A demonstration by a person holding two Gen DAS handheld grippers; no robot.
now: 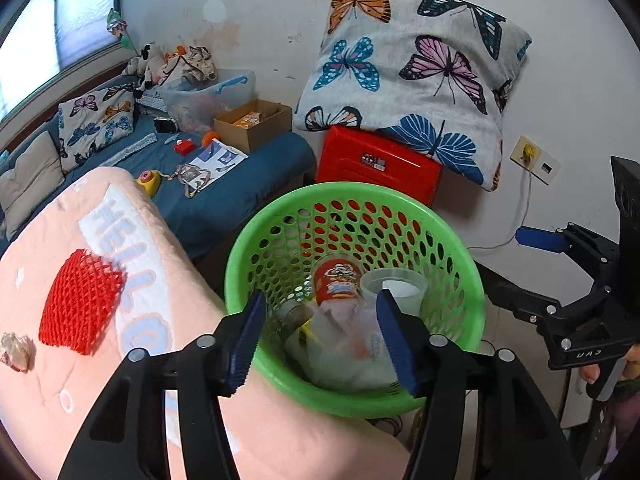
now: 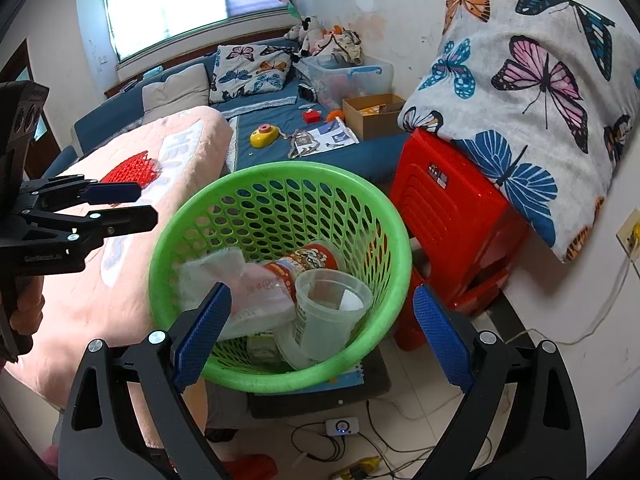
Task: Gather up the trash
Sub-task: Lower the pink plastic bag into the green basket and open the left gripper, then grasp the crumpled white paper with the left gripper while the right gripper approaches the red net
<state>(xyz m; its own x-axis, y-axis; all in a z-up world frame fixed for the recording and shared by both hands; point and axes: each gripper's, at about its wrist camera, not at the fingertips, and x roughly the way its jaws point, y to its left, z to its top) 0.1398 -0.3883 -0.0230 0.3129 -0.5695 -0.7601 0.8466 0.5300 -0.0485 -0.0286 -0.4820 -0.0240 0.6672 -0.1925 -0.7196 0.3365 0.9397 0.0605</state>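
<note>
Both claws gape empty over the green basket; only the left view shows crumpled paper

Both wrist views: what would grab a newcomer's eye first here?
The green basket fills the middle, holding a clear plastic cup, a red snack tub and a white bag. Left of it, a red foam net lies on the pink blanket. Right of it, a butterfly pillow sits on a red stool. Both tools, left and right, hang open above the basket.
</note>
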